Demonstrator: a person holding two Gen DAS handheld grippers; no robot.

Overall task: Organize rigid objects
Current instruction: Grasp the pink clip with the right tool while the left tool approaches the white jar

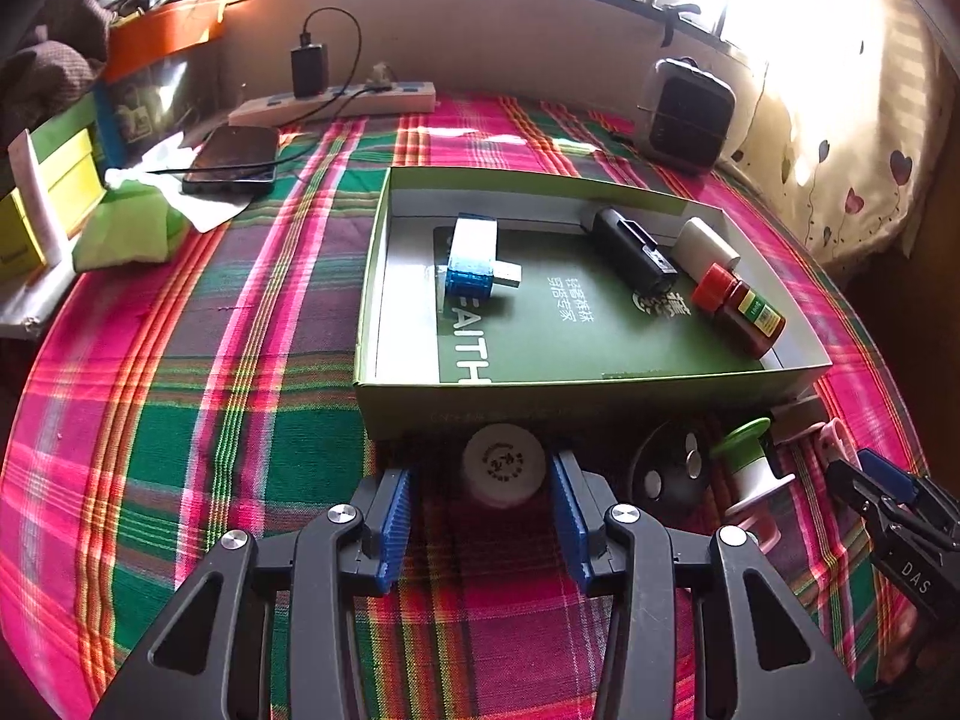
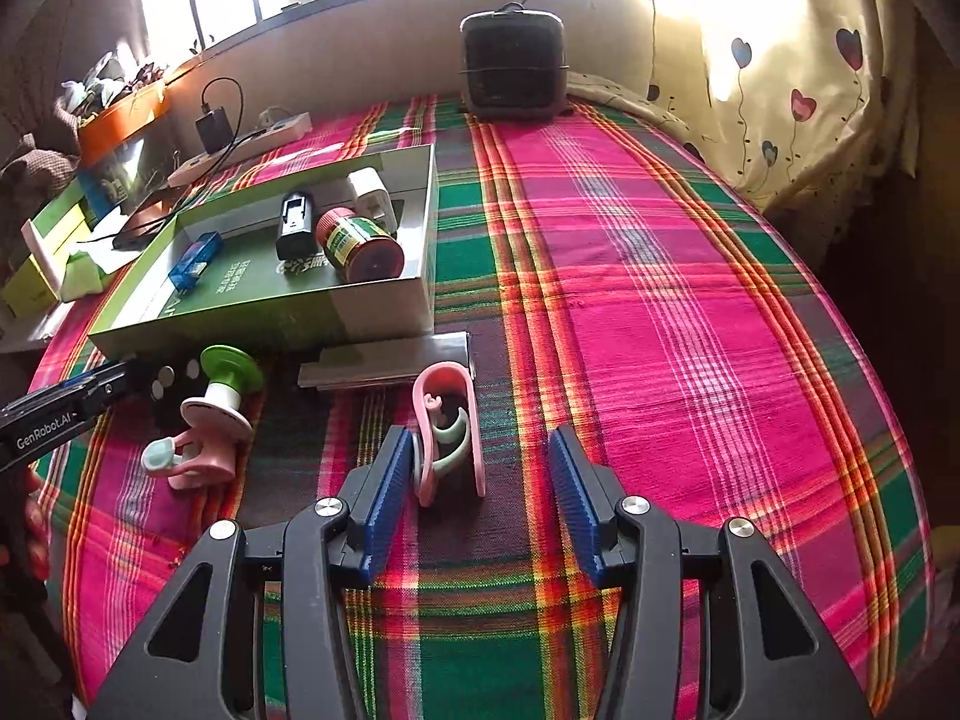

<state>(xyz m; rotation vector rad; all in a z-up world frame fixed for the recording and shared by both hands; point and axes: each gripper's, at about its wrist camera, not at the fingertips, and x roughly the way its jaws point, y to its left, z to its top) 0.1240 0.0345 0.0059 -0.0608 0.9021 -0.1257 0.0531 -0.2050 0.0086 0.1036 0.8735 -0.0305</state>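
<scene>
A green cardboard box lies on the plaid cloth. In it are a blue and white device, a black device, a white plug and a red-capped bottle. My left gripper is open, its jaws on either side of a white round lid just in front of the box. My right gripper is open, with a pink and mint clip lying between the fingers near the left pad. A green and white spool and a pink holder lie left of it.
A black round disc and a flat grey strip lie by the box front. A phone, power strip, yellow-green boxes and a small fan heater stand around the back. A curtain hangs at the right.
</scene>
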